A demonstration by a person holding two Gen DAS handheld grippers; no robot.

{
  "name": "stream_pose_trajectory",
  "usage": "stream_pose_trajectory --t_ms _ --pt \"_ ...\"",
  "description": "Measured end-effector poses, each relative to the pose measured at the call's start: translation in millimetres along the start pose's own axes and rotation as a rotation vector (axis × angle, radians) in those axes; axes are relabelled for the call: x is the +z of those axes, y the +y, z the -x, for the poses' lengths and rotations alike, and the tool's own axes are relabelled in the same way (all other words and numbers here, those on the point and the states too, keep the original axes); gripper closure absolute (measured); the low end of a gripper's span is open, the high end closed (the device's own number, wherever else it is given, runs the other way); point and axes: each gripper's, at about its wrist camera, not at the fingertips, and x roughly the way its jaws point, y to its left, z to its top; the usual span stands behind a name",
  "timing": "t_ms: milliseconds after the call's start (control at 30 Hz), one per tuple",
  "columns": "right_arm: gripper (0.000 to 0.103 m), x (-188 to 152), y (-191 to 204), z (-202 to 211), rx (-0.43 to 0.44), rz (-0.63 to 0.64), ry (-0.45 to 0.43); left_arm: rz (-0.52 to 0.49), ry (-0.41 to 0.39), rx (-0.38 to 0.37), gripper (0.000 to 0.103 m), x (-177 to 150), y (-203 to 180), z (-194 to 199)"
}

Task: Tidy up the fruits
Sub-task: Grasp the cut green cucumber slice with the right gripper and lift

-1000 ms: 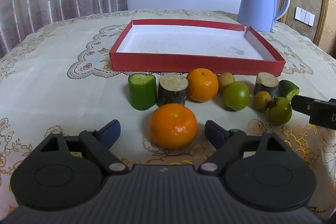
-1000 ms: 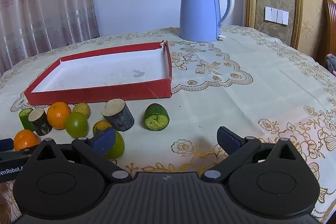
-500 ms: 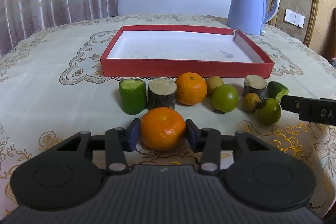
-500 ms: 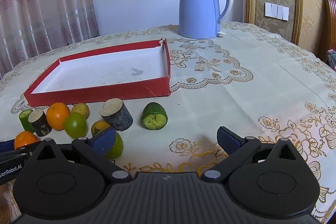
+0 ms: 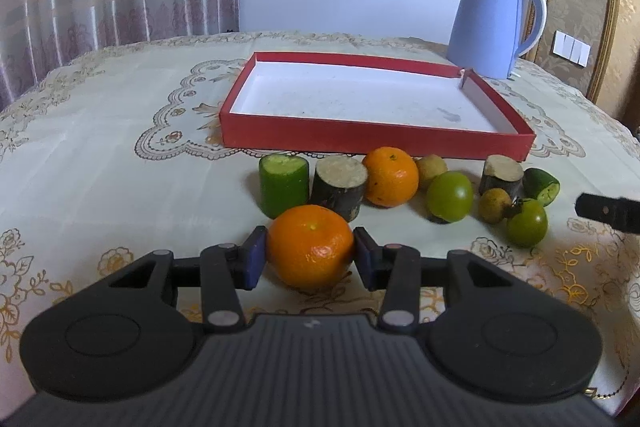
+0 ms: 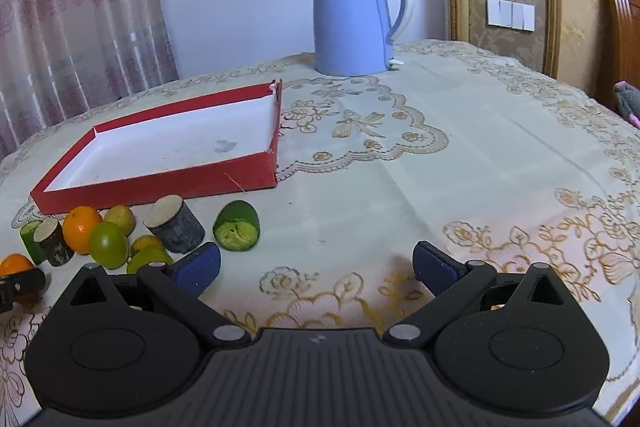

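My left tongs and right tongs look alike: matte black ribbed housings, round discs, linkage arms with silver pivot screws, dark blue pads.

The bench is covered by a cream cloth patterned with gold and brown floral scrollwork. A red tray with a white inside is seen on it. A bright orange mandarin is flanked by the dark blue pads of the black left tongs. Behind it, a green-skinned cylinder, a dark-barked stump with a pale tan top, a second orange and a green round fruit are shown. The right tongs are black with blue pads. A pale blue kettle with a white handle is set against a mauve patterned curtain.
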Motion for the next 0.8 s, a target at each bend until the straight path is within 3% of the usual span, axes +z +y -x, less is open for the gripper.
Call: stream_pose_trajectory --t_ms 200,333,567,767,800 --pt "0.002 9.6 14.6 -13.6 0.035 0.038 -0.001 0.006 -0.009 -0.002 0.061 -0.9 1.3 -0.1" --pt "0.024 12.9 26.5 -25.9 0.018 0.080 0.008 0.013 -0.003 -0.002 0.061 -1.5 2.7 -1.8" --pt "0.036 12.1 39.8 -38.5 0.069 0.109 0.065 0.019 0.002 -0.014 0.061 -1.5 5.4 -2.8" --pt "0.070 10.9 49.3 -39.3 0.121 0.139 0.057 0.027 0.004 -0.023 0.061 -0.8 7.2 -3.4" --pt "0.070 10.6 50.7 -39.0 0.129 0.143 0.055 0.030 0.004 -0.025 0.061 -0.9 7.5 -3.3"
